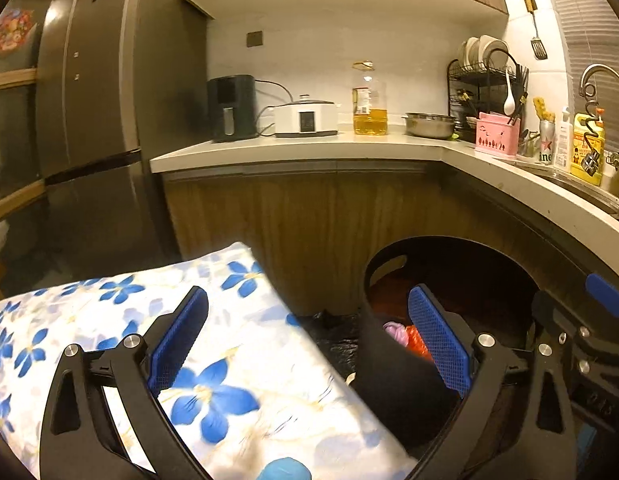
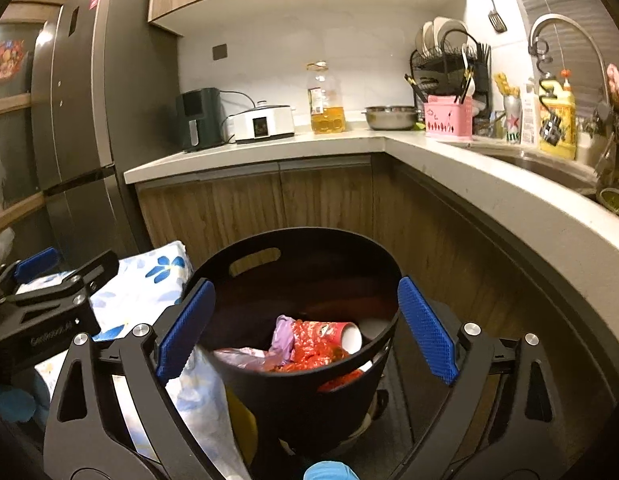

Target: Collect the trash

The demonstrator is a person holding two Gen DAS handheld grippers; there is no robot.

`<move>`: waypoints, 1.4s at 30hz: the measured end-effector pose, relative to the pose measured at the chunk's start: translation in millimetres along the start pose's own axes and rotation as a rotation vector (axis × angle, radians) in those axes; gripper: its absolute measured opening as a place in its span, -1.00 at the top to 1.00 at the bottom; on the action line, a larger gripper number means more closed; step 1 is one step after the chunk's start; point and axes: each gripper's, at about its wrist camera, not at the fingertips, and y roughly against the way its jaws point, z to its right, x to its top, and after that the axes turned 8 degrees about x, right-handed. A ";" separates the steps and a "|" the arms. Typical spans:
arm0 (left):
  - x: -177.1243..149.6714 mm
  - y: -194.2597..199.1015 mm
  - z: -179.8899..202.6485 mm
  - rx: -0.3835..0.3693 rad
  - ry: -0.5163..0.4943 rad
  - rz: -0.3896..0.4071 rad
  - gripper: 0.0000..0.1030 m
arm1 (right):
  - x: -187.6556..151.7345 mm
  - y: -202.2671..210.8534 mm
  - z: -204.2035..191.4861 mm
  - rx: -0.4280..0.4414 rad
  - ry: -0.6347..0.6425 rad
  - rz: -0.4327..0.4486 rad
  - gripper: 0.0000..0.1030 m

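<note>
Grey stone-look L-shaped countertop (image 2: 269, 152) spans the background. Below it, a round black plastic bin (image 2: 293, 392) stands beside a blue-flowered white cloth (image 1: 237, 360). My right gripper (image 2: 305, 328) gapes wide around the bin; my left gripper (image 1: 309, 340) gapes wide, empty. A red-and-white paper cup (image 2: 337, 334) lies inside among crumpled wrappers.

Tabletop (image 2: 349, 148): pale, L-shaped, beyond and above both tongs. On it, left to right: dark air fryer (image 2: 197, 118), white cooker (image 2: 263, 122), oil bottle (image 2: 325, 100), steel bowl (image 2: 391, 117), pink caddy (image 2: 447, 120), dish rack (image 2: 449, 64) behind. Floor (image 2: 405, 408), below right tongs: black bin (image 2: 301, 392) stands on it, between their fingers; floral-cloth bundle (image 2: 149, 284) just left, base hidden.
</note>
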 end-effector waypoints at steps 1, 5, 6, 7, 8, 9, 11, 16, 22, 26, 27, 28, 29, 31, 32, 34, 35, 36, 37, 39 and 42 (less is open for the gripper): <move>-1.4 5.2 -4.4 0.005 0.003 0.002 -0.86 | 0.0 3.4 -4.2 -0.003 0.010 -0.002 -0.78; -8.6 25.7 -21.2 0.031 0.014 0.011 -0.86 | -0.1 21.1 -20.2 -0.006 0.031 -0.004 -0.78; -9.8 30.5 -25.0 0.031 0.017 0.013 -0.86 | -0.3 25.0 -23.5 -0.001 0.031 -0.005 -0.78; -11.6 36.2 -29.4 0.031 0.022 0.017 -0.87 | -0.4 28.9 -26.6 0.004 0.031 -0.007 -0.78; -13.8 40.7 -32.9 0.029 0.026 0.017 -0.87 | -1.1 33.3 -30.5 0.008 0.033 -0.008 -0.79; -15.8 46.3 -37.3 0.024 0.027 0.017 -0.87 | -1.7 37.6 -34.3 0.013 0.035 -0.009 -0.79; -19.3 54.6 -45.1 0.026 0.034 0.018 -0.87 | -3.5 47.0 -43.5 0.019 0.044 -0.011 -0.79; -32.6 78.6 -62.2 0.031 0.045 0.021 -0.86 | -8.5 68.5 -61.1 0.024 0.066 -0.012 -0.79; -41.5 105.4 -78.3 0.035 0.051 0.029 -0.87 | -18.1 94.8 -78.8 0.011 0.079 -0.020 -0.79; -47.1 121.6 -88.9 0.037 0.050 0.033 -0.87 | -23.1 113.9 -86.5 0.009 0.080 -0.016 -0.81; -49.3 126.9 -91.5 0.039 0.047 0.035 -0.87 | -24.6 118.2 -88.4 0.006 0.083 -0.012 -0.82; -50.8 130.0 -92.8 0.039 0.046 0.037 -0.87 | -25.4 122.0 -90.2 0.005 0.085 -0.010 -0.83; -52.3 133.5 -94.7 0.036 0.044 0.037 -0.87 | -26.7 126.8 -92.6 0.003 0.087 -0.008 -0.83; -55.8 140.7 -98.4 0.032 0.044 0.035 -0.87 | -29.4 135.1 -97.8 0.005 0.093 -0.001 -0.83; -56.7 143.5 -100.1 0.031 0.045 0.036 -0.87 | -30.8 139.7 -101.2 0.006 0.100 0.003 -0.83; -59.9 151.1 -104.6 0.032 0.046 0.043 -0.87 | -33.6 146.8 -106.1 0.004 0.113 0.010 -0.83; -62.1 154.3 -106.5 0.033 0.048 0.044 -0.87 | -34.8 150.3 -108.7 0.006 0.119 0.014 -0.83; -63.8 156.6 -108.5 0.033 0.049 0.043 -0.87 | -36.1 153.0 -110.7 0.005 0.122 0.016 -0.83; -65.5 158.1 -110.5 0.035 0.050 0.042 -0.86 | -38.2 155.4 -112.2 0.005 0.124 0.016 -0.83; -67.9 161.8 -112.7 0.043 0.049 0.038 -0.87 | -41.2 159.4 -114.7 0.011 0.125 0.014 -0.83; -70.4 165.3 -116.0 0.036 0.050 0.036 -0.87 | -45.5 163.7 -118.1 0.019 0.122 0.009 -0.83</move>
